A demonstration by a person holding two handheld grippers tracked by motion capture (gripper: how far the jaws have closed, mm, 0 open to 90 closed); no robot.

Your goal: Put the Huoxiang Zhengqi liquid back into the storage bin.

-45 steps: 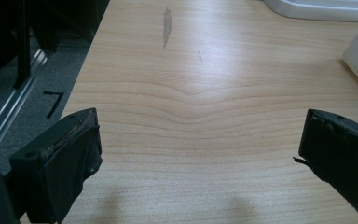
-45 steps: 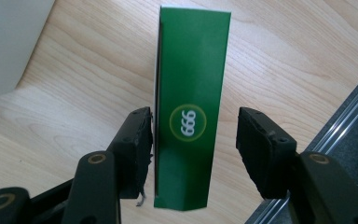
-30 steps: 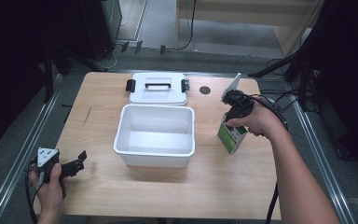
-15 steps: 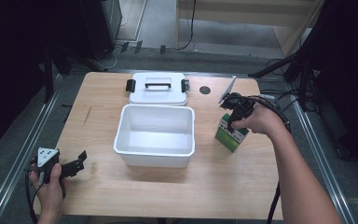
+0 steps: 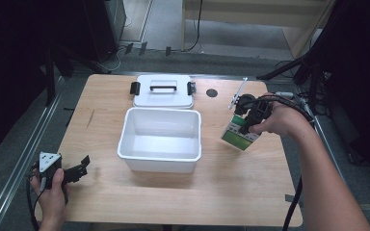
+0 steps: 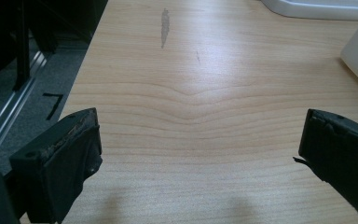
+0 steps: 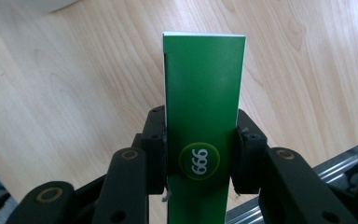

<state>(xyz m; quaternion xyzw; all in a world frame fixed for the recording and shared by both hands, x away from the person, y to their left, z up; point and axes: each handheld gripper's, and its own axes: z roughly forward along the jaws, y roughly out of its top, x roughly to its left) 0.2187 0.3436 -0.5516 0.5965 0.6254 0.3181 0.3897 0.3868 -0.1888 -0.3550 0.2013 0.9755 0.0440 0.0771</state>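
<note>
The right gripper (image 5: 244,126) is clamping the green-and-white cardboard carton (image 5: 240,134), tilted at 3 o'clock beside the empty white plastic tub (image 5: 160,139), apparently lifted for loading, while the left gripper (image 5: 79,166) is idling wide open at 8 o'clock.

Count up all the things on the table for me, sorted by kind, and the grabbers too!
White tub: 1
White lid with a black handle: 1
Green box, held in the right gripper: 1
Grippers, counting the left gripper: 2
Total: 5
</note>
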